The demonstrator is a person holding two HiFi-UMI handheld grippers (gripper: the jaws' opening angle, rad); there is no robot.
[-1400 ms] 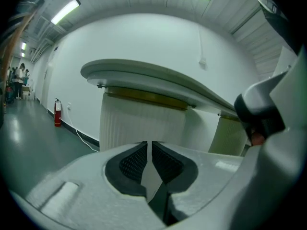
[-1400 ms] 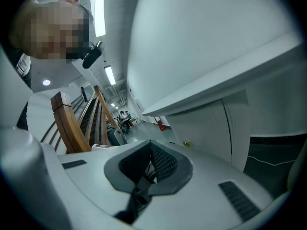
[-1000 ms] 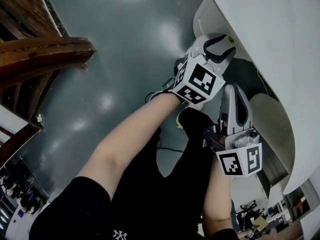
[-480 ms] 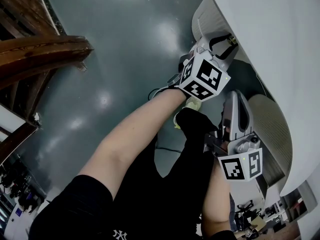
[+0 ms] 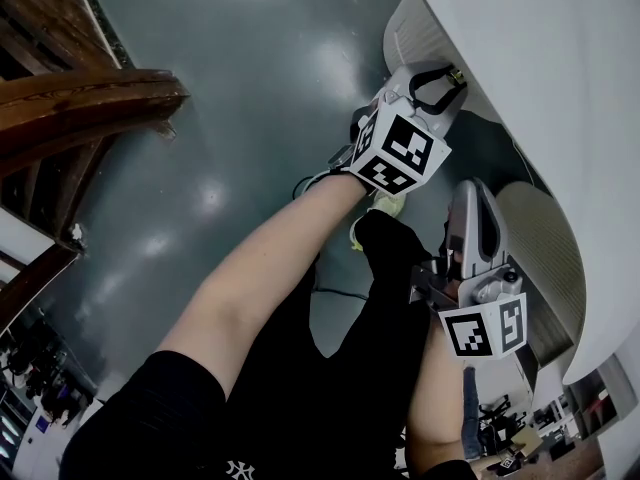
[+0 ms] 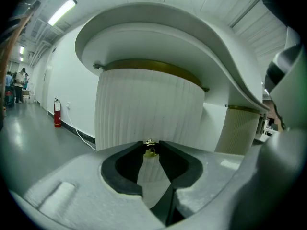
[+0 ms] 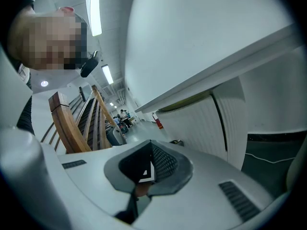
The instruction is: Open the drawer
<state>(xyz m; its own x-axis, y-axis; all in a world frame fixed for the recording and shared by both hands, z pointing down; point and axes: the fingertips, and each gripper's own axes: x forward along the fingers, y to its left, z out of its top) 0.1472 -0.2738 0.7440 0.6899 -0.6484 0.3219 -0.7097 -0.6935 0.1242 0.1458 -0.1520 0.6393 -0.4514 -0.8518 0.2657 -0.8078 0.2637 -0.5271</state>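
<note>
Railing: the wooden stair railing is at the far left of the head view, above grey floor.
Extinguisher: a red fire extinguisher stands by the wall in the left gripper view. Its label is too small to read.
Clothing mark: there is a small white emblem on your black clothes, and I cannot read it.
Left arm: your left forearm is stretched out across the floor toward the curved white counter.
Left gripper: the left gripper points at the counter, dipped a little below level. Its marker cube faces your head camera and shows black-and-white squares only, no letters.
Left jaws: they have just been closing. The brass knob sits between the tips, which look to be against both its sides.
Drawer: the knob is on the drawer front, a ribbed white curved panel tucked under the counter lip. Whether it is pulled out at all I cannot tell.
Right arm: your right forearm is held close to your body.
Right gripper: the right gripper is near the counter's ribbed base and touches nothing. Its marker cube faces the camera, again with pattern only.
Right jaws: the tips are together with nothing between them.
</note>
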